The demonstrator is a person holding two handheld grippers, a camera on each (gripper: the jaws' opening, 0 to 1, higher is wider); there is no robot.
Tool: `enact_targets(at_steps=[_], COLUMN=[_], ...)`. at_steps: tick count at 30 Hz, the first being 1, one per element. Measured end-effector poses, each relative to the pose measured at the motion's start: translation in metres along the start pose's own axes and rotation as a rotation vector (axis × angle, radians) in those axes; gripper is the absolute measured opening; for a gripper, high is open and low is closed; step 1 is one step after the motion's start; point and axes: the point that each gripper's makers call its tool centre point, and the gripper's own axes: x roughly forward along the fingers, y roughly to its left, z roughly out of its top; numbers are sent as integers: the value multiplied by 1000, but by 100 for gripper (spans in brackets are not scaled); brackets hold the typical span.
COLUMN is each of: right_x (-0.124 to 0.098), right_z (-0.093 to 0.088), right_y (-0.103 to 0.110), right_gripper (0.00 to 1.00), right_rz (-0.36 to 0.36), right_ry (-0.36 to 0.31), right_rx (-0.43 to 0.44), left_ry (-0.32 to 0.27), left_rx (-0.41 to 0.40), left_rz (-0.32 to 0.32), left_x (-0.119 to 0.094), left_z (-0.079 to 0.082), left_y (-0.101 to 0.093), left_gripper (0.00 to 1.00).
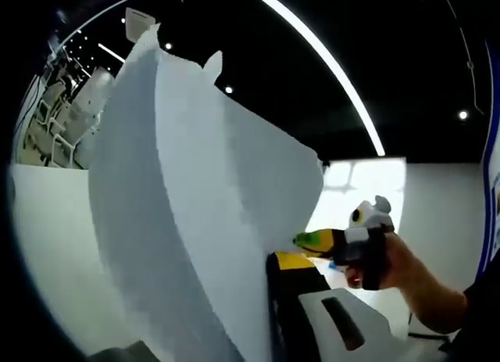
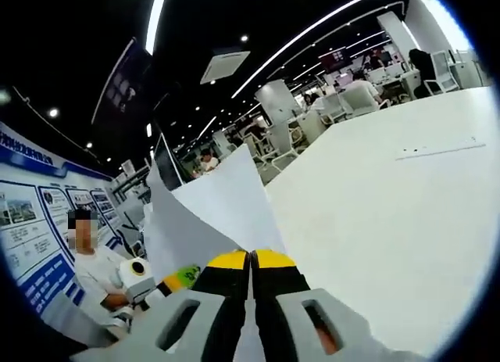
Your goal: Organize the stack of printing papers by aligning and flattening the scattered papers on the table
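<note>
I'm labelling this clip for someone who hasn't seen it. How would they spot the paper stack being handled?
Start from the wide white table under the dark ceiling. Above it, the paper stack is lifted on edge, a bent white sheaf pinched at its lower edge by the yellow-tipped right gripper, its jaws closed together. The only large curved white thing off the tabletop; the left gripper sits beside it.

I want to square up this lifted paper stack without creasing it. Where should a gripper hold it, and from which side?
Judging by the pose, grip the paper stack at its edge, coming in flat along the sheets. The right gripper already pinches one edge this way. The sheets stand upright and bow, so a second hold on the opposite edge would probably steady them.
</note>
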Motion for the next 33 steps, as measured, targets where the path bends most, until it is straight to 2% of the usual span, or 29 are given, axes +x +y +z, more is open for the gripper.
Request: enact_targets(at_steps=[2, 3, 5, 7, 10, 12, 14, 16, 19, 26, 27, 30, 32, 33], right_x=[-3, -4, -8, -13, -20, -28, -37, -44, -50, -57, -59, -63, -62, -65], right_z=[-2, 0, 0, 1, 2, 0, 1, 1, -1, -1, 0, 6, 10, 15], right_y=[3, 8, 16, 16, 17, 19, 21, 20, 21, 21, 21, 21, 20, 19], right_gripper=[0, 0, 3, 4, 5, 9, 15, 15, 18, 27, 28, 33, 40, 42], right_rz=[17, 54, 111, 124, 140, 151, 152, 138, 135, 168, 171, 193, 192, 197], right_ry=[5, -6, -15, -15, -22, -19, -28, -33, -20, 5, 3, -17, -35, -59], right_rx=[-11, -15, 33, 47, 59, 47, -7, -45, -131, -166, -173, -181, -181, -185], left_ry=[0, -3, -20, -39, -100, -142, -157, -166, -164, -140, -136, -128, -106, -111], left_rx=[-7, -10, -27, -50, -111, -178, -201, -213, -205, -208, -240, -255, -233, -181], left_rz=[-2, -3, -12, -26, -30, -52, -56, -59, -67, -87, -111, -164, -210, -230], left_x=[0, 0, -2, -3, -6, -10, -12, -12, -10, -3, 0, 9, 16, 20], left_z=[0, 0, 4, 7, 18, 25, 27, 28, 28, 28, 30, 39, 46, 52], left_y=[-1, -1, -2, -3, -1, -1, -1, 0, 1, 1, -4, -18, -31, -38], left_gripper=[8, 7, 7, 7, 6, 6, 6, 6, 6, 6, 6, 6, 6, 6])
